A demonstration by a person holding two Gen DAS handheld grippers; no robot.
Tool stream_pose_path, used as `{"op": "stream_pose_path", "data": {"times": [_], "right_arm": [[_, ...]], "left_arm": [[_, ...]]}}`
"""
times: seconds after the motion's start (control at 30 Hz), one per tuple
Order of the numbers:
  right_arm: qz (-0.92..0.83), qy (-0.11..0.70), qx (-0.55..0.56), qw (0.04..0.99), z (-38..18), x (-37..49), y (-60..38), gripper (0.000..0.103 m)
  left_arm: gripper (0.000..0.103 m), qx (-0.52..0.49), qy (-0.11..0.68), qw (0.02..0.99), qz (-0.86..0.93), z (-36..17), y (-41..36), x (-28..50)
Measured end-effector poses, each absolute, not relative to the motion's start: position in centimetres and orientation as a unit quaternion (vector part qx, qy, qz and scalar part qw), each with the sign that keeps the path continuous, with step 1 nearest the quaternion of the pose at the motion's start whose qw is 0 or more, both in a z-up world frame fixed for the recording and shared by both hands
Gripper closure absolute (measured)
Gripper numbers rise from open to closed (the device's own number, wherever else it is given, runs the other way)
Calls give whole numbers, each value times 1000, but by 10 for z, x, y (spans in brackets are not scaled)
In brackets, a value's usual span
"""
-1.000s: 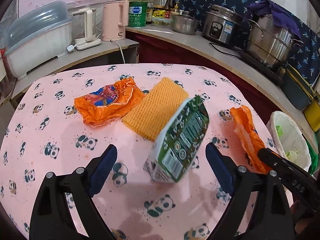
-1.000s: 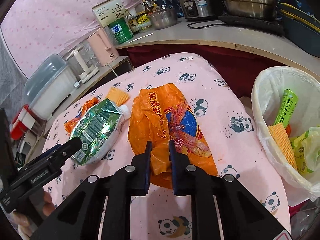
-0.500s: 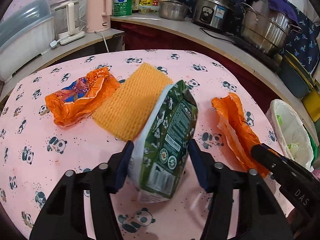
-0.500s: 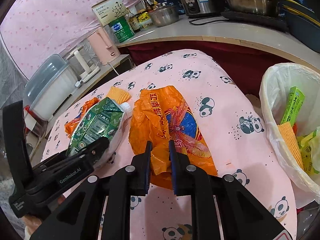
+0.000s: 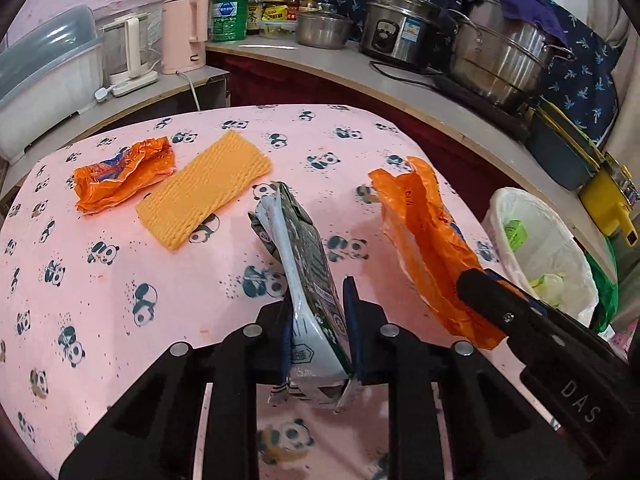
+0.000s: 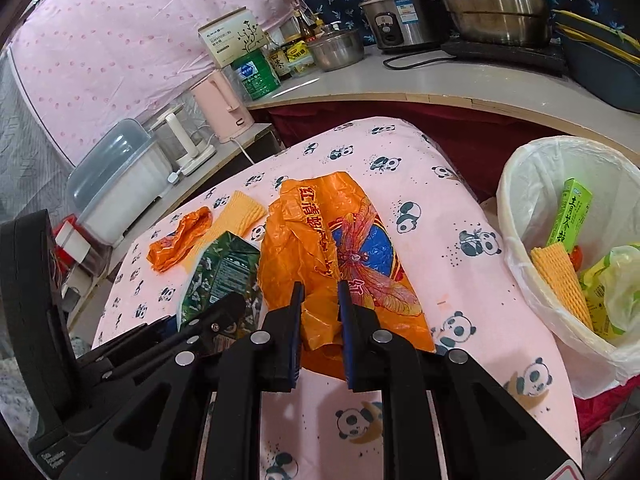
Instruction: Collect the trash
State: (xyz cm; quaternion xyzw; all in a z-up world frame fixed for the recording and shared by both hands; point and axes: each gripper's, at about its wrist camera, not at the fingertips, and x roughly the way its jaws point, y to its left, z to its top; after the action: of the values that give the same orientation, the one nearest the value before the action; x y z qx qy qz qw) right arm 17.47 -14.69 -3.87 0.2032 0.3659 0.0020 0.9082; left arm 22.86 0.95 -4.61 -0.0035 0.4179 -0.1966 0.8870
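My left gripper (image 5: 318,312) is shut on a squashed green drink carton (image 5: 304,264), held edge-on just above the pink panda tablecloth (image 5: 120,304); the carton also shows in the right wrist view (image 6: 224,276). My right gripper (image 6: 318,304) is shut on a large orange plastic bag (image 6: 340,248), which also shows in the left wrist view (image 5: 428,240). A crumpled orange wrapper (image 5: 120,176) and a yellow foam net sheet (image 5: 204,192) lie on the far left of the table. A white-lined trash bin (image 6: 532,184) stands right of the table.
The bin holds a green box (image 6: 570,216), a yellow foam piece and a green bag. Behind the table a counter carries a pink kettle (image 5: 184,36), a rice cooker (image 5: 400,36) and a steel pot (image 5: 504,60). A white lidded tub (image 5: 44,80) stands at back left.
My left gripper has closed fully on the carton, squashing it flat and turning it edge-on. The right gripper still holds the orange bag, raised slightly.
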Motion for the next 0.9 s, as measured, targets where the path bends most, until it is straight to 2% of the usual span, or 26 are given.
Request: {"op": "stream_pose_path", "data": {"times": [0.6, 0.67, 0.73, 0.9], "right_arm": [[-26, 315, 217, 924, 0, 114, -190, 88], [-31, 309, 220, 925, 4, 108, -197, 88], [-38, 303, 222, 926, 7, 102, -206, 88], [-53, 290, 232, 927, 13, 87, -230, 88]], "left_arm": [[85, 10, 375, 892, -250, 4, -43, 168], [87, 11, 373, 892, -256, 9, -50, 163], [103, 13, 370, 891, -264, 13, -58, 159], [103, 22, 366, 888, -279, 22, -80, 152]]}}
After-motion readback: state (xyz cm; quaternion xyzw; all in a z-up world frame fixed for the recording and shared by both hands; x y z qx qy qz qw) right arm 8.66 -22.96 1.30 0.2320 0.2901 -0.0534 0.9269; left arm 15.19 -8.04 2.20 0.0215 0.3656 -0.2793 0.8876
